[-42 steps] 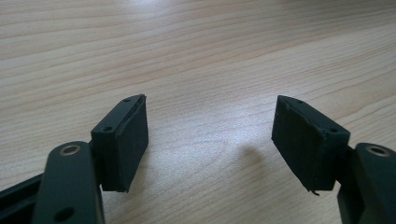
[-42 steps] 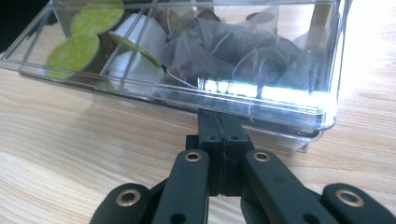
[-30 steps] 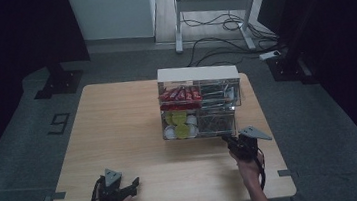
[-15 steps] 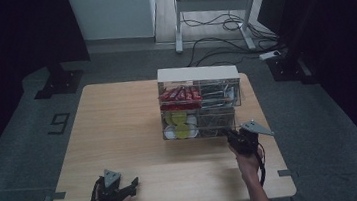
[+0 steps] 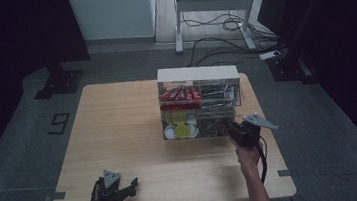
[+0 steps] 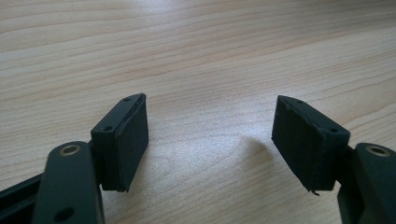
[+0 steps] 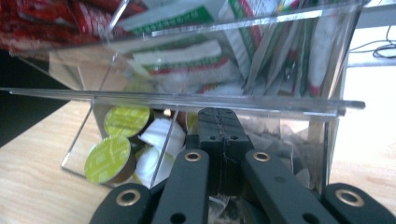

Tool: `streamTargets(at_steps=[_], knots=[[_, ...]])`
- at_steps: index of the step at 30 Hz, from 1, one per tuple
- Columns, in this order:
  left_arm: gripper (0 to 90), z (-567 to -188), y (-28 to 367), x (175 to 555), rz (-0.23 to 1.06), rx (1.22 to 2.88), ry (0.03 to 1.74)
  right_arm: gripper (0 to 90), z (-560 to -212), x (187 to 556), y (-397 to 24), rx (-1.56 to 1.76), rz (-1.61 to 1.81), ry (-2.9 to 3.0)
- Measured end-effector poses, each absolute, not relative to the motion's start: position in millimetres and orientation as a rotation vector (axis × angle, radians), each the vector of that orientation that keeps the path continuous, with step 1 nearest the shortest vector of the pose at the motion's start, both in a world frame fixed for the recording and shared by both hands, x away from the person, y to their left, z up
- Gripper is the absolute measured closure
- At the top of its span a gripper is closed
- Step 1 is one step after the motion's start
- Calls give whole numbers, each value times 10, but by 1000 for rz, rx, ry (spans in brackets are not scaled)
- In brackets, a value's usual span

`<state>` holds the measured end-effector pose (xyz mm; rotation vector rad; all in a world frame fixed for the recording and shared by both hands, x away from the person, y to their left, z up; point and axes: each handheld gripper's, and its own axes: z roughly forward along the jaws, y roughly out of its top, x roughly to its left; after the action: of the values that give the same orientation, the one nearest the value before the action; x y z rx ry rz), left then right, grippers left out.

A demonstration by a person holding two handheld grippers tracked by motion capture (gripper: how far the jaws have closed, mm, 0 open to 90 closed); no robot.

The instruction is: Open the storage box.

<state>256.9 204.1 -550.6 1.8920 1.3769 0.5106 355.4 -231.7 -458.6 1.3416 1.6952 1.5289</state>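
Note:
A clear acrylic organizer with a white top stands at the table's far middle. It holds red packets, green-and-white sachets, green-lidded capsules and pale packets in the lower right bin. My right gripper reaches into that lower right bin from the front. In the right gripper view its jaws are pressed together; I cannot tell if anything thin is between them. My left gripper rests low at the near left edge, and in the left gripper view it stands open over bare wood.
The wooden table has a wide bare stretch left of the organizer. A desk frame with cables stands on the floor beyond the table. A floor marking lies to the left.
My right gripper has edged forward into the organizer's lower right bin. The left gripper has not moved.

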Motion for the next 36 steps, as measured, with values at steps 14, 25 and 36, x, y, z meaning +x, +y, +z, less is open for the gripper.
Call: streamTargets(at_steps=[14,25,36], knots=[[276,-5503,2034,2563,507,1897,1374,893,-4551,3647,-2316,1333,1560,1644],[277,-5492,2036,2554,510,1894,1373,893,-4565,3641,-2320,1333,1560,1646],[278,-5462,2035,2541,521,1886,1369,893,-4586,3662,-2336,1341,1560,1657]])
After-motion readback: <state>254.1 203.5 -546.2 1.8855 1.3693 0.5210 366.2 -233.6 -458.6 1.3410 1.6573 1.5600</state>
